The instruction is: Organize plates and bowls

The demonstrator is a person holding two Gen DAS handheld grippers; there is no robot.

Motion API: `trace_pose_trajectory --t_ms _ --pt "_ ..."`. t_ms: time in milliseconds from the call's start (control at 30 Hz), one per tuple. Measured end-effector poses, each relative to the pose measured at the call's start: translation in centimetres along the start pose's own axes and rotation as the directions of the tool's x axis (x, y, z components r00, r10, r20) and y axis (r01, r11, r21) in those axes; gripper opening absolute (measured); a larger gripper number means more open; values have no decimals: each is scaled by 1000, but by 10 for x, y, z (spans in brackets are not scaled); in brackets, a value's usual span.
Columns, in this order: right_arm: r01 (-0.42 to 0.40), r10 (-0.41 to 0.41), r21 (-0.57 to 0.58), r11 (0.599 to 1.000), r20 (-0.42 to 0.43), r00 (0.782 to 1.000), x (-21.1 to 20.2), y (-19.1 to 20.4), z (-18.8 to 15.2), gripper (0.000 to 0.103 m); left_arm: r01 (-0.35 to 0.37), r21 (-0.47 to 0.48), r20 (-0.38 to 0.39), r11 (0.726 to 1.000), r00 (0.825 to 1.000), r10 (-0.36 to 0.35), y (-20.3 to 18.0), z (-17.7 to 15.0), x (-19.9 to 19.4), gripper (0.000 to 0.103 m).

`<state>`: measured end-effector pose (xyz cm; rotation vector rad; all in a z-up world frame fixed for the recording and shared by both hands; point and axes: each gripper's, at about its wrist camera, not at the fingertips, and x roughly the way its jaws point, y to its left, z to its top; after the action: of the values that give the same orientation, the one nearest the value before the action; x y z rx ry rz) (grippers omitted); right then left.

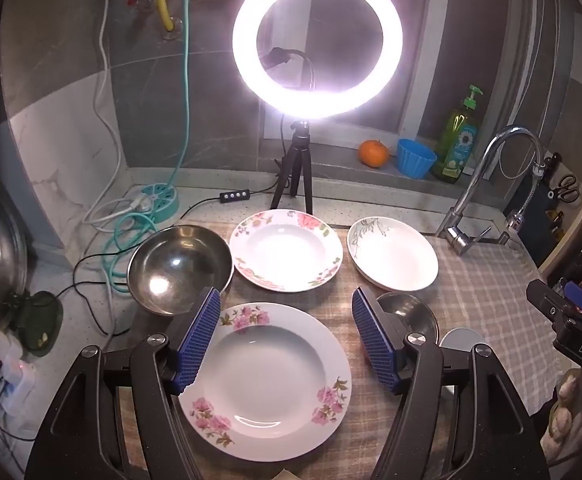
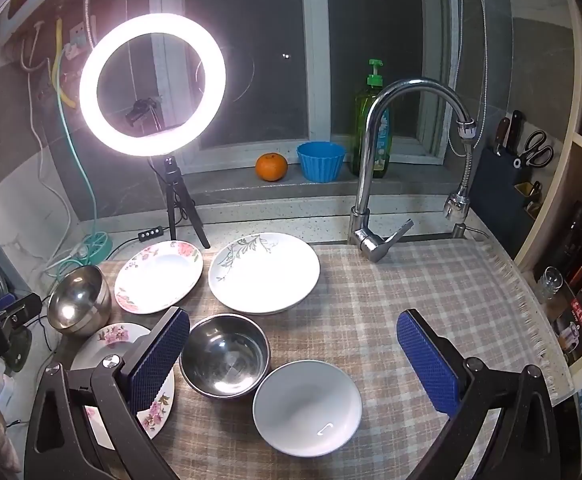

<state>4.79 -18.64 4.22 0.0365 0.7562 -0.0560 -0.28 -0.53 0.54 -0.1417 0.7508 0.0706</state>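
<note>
- I judge the task has hardly begun: nothing is stacked yet, every dish lies alone on the checked cloth (image 2: 411, 300).
- My landmark is the small steel bowl (image 2: 225, 356). The white bowl (image 2: 307, 408) touches it on the near right side.
- The leaf plate (image 2: 265, 272) is just behind it and the rose plate (image 2: 159, 276) behind it to the left.
- The pink plate (image 1: 265, 380) is just left of it; the big steel bowl (image 1: 179, 268) is further left, behind that plate.
- My left gripper (image 1: 285, 344) hangs over the pink plate, fingers wide, holding nothing.
- My right gripper (image 2: 293, 360) hangs over the two bowls, fingers very wide, also empty.
- Left to do: pile three plates, nest three bowls.
</note>
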Motion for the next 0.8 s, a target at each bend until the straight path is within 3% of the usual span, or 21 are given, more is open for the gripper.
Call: trace_pose_trajectory --t_ms 800 --pt "20 -20 -17 1000 9 1000 -5 7 1 102 15 4 -2 1000 1000 -15 -1 -4 -2 68"
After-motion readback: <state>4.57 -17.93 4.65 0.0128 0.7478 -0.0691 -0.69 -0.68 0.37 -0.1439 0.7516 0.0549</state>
